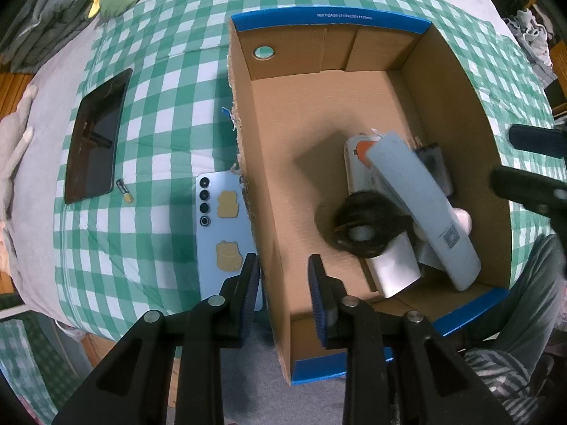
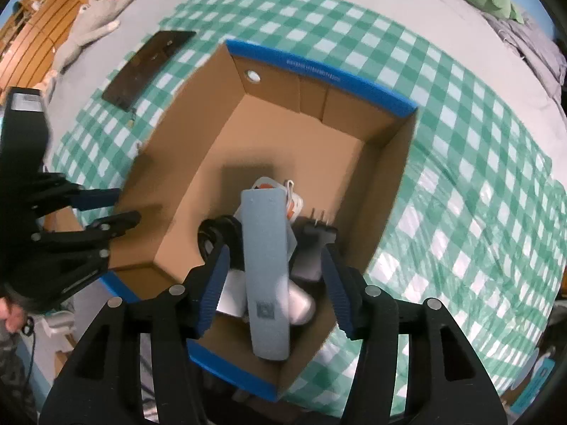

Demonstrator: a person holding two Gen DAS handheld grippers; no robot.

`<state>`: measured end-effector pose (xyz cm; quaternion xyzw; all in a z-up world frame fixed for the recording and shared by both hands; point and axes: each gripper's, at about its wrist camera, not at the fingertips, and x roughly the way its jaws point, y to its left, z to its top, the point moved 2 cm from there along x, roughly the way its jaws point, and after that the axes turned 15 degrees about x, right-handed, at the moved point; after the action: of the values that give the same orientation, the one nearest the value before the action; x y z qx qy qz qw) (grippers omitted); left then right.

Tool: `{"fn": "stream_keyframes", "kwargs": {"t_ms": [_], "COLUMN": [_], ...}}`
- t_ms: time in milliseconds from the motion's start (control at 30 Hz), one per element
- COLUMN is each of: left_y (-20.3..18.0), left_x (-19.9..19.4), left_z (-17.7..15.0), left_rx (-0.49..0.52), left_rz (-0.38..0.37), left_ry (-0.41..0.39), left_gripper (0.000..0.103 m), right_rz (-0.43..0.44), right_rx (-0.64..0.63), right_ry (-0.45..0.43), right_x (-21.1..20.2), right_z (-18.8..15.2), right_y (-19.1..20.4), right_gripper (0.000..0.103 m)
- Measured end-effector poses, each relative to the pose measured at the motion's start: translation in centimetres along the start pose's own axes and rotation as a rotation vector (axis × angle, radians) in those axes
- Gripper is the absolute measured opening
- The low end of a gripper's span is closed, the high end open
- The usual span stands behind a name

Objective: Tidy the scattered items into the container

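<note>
Two grippers hang over a cardboard box (image 1: 354, 113) on a green checked cloth (image 1: 152, 113). The left gripper (image 1: 283, 285) points straight down with one finger on each side of the box's near-left wall. Its jaws sit a little apart, and I cannot tell if the pads press the wall.

The right gripper (image 2: 274, 290) has its jaws spread, and nothing is pinched. A long grey-blue remote (image 2: 267, 265) lies below and between its fingers, on top of the other things in the box. It has a small square code label near one end.

Left of the left gripper, outside the box, lie a blue phone (image 1: 221, 226) with bear stickers, a small battery (image 1: 124, 192) and a dark tablet (image 1: 95, 138).

Tiny white writing on the box's blue rim is too small to read.
</note>
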<state>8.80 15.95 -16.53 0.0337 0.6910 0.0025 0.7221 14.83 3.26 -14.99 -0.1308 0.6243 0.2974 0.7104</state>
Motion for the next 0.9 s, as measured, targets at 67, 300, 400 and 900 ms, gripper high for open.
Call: {"fn": "stream_keyframes", "kwargs": {"t_ms": [67,300,400,900], "left_y": [0.0,0.3,-0.4,-8.6], "left_x": [-0.2,-2.3,-4.4,-11.3], "left_z": [-0.2,-1.5,-2.3,-8.1], "left_rx": [-0.006,-0.064,-0.071,-0.035], "left_rz": [0.002,0.031,0.076,0.107], "left_ry": [-0.007,-0.07,-0.125,-0.328], "left_gripper": [0.029,0.045,0.06,0.09], "right_rz": [0.006,0.001,0.004,0.026], "right_rx": [0.008,0.02,0.032,0.181], "right_ry": [-0.02,-0.119,-0.17,-0.326], "right_x": [-1.1,-5.2,-6.9,-12.2], "right_z": [-0.2,-1.8,-3.1,-10.2], "right_y": [-0.3,-1.1,-1.6,-5.5], "right_gripper": [0.057,0.067,0.068,0.072]}}
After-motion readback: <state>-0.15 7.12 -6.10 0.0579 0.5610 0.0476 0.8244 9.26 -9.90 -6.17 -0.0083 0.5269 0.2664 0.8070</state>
